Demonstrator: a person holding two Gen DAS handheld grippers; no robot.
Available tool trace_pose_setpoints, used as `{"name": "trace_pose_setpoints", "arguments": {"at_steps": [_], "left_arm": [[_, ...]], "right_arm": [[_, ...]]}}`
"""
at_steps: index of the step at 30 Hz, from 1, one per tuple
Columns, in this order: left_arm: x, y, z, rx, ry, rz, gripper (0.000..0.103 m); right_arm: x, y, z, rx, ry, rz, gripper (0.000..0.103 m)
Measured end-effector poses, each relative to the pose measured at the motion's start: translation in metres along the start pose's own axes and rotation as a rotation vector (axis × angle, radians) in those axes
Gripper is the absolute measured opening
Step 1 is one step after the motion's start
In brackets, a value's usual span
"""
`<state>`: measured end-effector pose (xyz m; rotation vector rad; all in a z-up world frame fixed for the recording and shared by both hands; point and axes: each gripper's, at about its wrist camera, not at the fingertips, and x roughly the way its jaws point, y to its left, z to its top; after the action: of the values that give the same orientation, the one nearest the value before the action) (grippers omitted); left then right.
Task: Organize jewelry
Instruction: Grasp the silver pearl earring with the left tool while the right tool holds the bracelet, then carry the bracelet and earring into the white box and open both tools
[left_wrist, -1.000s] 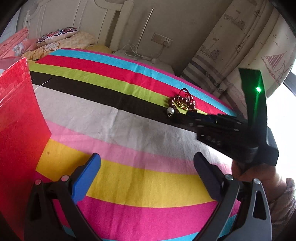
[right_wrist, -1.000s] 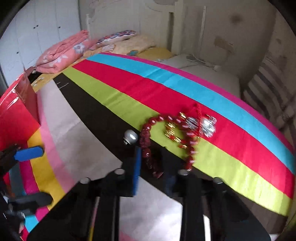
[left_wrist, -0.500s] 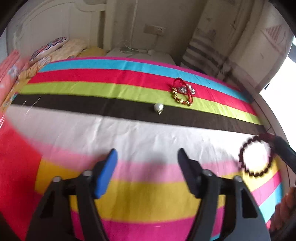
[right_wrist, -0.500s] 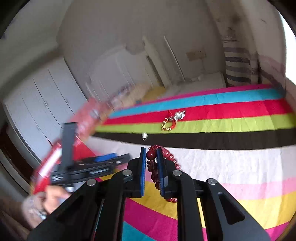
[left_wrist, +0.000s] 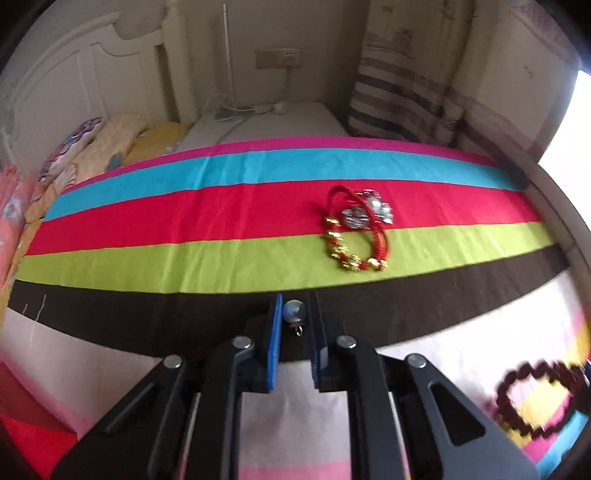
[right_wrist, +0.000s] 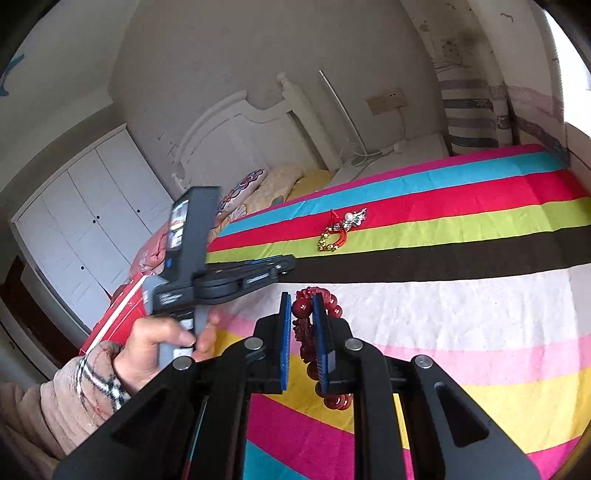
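Left wrist view: my left tool (left_wrist: 295, 314) is nearly closed around a small silver bead pendant (left_wrist: 294, 311) on the bed's (left_wrist: 147, 258) brown stripe; contact unclear, it touches the blue pad at most. At 12 o'clock from it, a red-cord bracelet with gold beads and silver charms (left_wrist: 354, 230) lies untouched across the red and green stripes. Blurred dark bead ring at 4 o'clock.

Right wrist view: my right tool (right_wrist: 301, 325) is clamped on a dark red bead bracelet (right_wrist: 317, 325), lifted over the bed. At 9 o'clock, a hand (right_wrist: 155, 347) holds the left tool; red box (right_wrist: 118, 317) behind it. Judging: early stage, nothing stored yet, three pieces left.
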<state>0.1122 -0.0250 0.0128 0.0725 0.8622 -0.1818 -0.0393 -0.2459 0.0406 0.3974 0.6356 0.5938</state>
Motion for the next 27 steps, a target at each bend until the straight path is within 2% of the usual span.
{"name": "trace_pose_setpoints", "arguments": {"at_steps": [4,9,12,18,27], "left_arm": [[-0.034,-0.009,-0.016,0.046,-0.084,0.019,0.013],[-0.098,-0.006,-0.033,0.012,-0.183,-0.024,0.013],[-0.127,-0.004,-0.037,0.028,-0.225,-0.013,0.013],[-0.167,0.015,-0.049,0.005,-0.258,0.006,0.013],[-0.227,0.064,-0.083,-0.101,-0.324,0.018,0.013]], "right_arm": [[-0.003,0.002,0.001,-0.003,-0.028,0.013,0.016],[-0.009,0.019,0.006,-0.028,-0.067,0.041,0.016],[-0.014,0.033,0.011,-0.041,-0.092,0.076,0.016],[-0.013,0.065,0.016,-0.087,-0.093,0.097,0.016],[-0.002,0.131,0.016,-0.179,-0.08,0.154,0.016]]}}
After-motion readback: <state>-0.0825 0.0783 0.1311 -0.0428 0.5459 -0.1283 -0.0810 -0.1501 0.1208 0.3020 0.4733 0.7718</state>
